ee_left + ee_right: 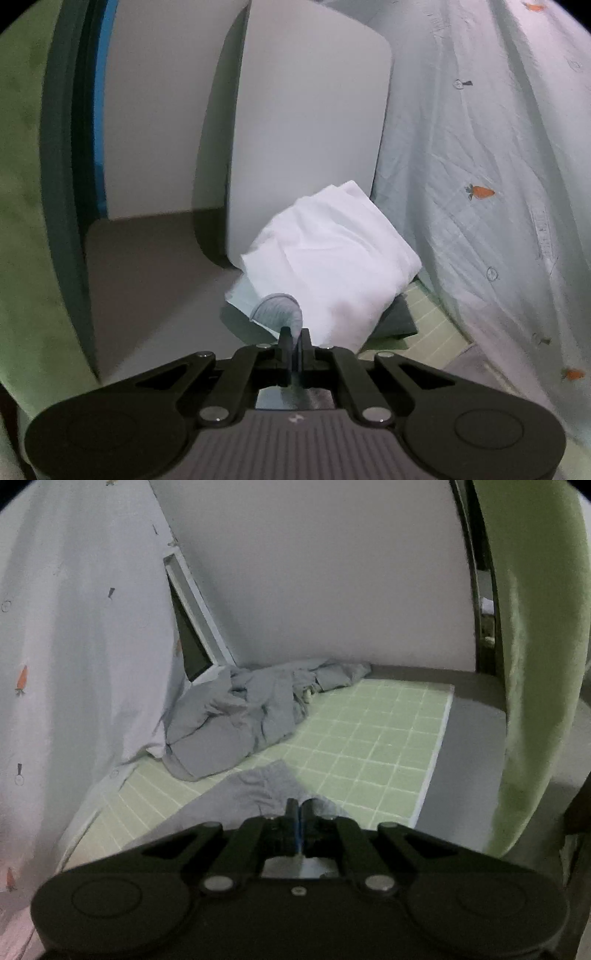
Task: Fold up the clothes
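Gripping a grey garment, left gripper and right gripper both clenched; next, likely spreading it flat.

The right tool pinches a grey cloth over the green grid mat; a crumpled grey garment lies ahead, left.
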`<action>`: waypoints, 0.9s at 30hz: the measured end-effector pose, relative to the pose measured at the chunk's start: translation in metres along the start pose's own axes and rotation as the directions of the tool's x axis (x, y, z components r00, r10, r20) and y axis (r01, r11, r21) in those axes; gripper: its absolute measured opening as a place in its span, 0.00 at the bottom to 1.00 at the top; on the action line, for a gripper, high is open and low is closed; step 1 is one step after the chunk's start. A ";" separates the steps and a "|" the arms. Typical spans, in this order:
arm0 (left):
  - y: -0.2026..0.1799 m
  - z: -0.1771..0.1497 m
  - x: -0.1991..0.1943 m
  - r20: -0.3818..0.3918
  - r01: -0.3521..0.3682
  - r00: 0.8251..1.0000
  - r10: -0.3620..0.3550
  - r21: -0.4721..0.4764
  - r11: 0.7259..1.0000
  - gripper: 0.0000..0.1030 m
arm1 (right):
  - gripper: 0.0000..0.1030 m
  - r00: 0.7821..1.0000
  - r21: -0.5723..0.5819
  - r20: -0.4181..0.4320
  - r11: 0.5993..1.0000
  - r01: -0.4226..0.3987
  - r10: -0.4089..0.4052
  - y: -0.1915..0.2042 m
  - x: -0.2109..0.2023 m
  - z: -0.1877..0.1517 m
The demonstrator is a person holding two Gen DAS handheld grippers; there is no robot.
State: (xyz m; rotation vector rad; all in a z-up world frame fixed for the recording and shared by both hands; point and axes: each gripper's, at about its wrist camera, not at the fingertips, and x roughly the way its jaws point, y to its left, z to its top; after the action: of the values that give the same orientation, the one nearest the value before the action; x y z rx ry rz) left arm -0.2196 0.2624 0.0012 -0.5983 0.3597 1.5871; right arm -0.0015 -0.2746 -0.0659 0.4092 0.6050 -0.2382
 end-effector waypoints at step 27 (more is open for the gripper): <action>-0.231 0.019 0.243 -0.185 0.278 0.951 -0.247 0.163 0.947 0.57 | 0.66 0.994 -0.222 -0.088 0.974 0.045 -0.066 0.183 0.275 0.053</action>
State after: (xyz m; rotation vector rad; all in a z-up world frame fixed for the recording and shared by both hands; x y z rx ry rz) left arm -0.0003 0.4982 -0.0941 -0.6049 0.5229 1.2355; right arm 0.3064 -0.1612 -0.1343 0.1908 0.7284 -0.2035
